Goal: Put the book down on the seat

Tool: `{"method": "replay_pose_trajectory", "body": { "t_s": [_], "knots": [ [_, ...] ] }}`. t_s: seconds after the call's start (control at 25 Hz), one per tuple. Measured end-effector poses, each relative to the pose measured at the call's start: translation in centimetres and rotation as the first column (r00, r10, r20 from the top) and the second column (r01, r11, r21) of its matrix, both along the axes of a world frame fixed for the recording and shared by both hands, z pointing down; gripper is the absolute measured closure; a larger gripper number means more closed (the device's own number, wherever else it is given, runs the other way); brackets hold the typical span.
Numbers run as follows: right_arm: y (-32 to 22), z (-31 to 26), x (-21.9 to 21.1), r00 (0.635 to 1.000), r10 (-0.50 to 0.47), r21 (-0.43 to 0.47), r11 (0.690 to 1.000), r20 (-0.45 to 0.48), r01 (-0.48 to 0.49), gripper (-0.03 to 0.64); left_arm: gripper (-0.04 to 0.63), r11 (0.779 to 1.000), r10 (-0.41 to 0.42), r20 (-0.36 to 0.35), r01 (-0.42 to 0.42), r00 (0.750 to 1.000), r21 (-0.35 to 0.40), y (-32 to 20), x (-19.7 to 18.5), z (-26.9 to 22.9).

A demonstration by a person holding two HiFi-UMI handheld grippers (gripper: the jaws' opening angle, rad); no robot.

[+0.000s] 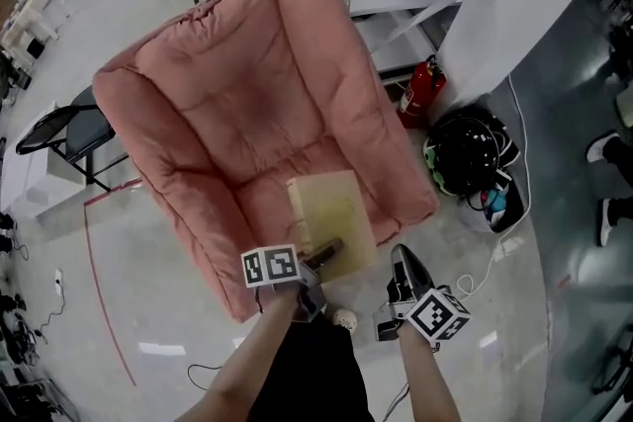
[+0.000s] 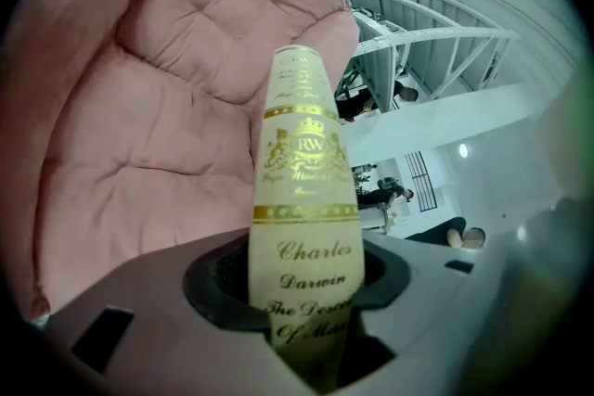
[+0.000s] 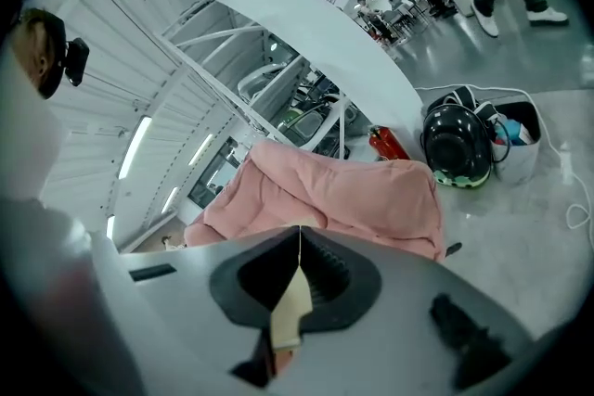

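Observation:
A cream book (image 1: 331, 215) with gold lettering on its spine (image 2: 304, 199) is held over the front of the pink cushioned seat (image 1: 252, 128). My left gripper (image 1: 323, 254) is shut on the book's near edge, and the spine stands upright between its jaws (image 2: 303, 278). I cannot tell whether the book rests on the cushion. My right gripper (image 1: 400, 257) hovers over the floor just right of the seat's front corner. Its jaws are shut with nothing in them (image 3: 299, 232). The pink seat (image 3: 343, 190) lies ahead of it.
A red fire extinguisher (image 1: 420, 94) and a black helmet with bags (image 1: 470, 155) lie on the floor right of the seat. A black folding chair (image 1: 67, 128) stands to its left, beside red floor tape (image 1: 99, 282). A white cable (image 1: 495, 257) trails near my right gripper.

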State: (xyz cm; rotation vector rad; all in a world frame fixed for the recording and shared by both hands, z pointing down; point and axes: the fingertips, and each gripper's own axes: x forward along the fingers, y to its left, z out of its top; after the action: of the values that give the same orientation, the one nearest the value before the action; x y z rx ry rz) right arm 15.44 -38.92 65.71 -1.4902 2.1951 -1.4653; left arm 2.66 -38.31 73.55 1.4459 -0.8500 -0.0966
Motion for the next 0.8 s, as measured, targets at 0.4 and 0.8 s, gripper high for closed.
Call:
{"method": "replay_pose_trajectory", "body": {
  "t_s": [0.4, 0.8],
  "knots": [
    [-3.3, 8.1, -0.6, 0.999, 0.037, -0.028, 0.999, 0.019, -0.037, 0.604, 0.377, 1.0, 0.012, -0.028, -0.013, 1.0, -0.029, -3.1, 0.5, 8.9],
    [-3.6, 12.8, -1.4, 0.995, 0.071, -0.064, 0.996, 0.065, -0.067, 0.604, 0.375, 0.999, 0.038, 0.007, -0.038, 0.999, -0.031, -4.2, 0.7, 14.3]
  ]
}}
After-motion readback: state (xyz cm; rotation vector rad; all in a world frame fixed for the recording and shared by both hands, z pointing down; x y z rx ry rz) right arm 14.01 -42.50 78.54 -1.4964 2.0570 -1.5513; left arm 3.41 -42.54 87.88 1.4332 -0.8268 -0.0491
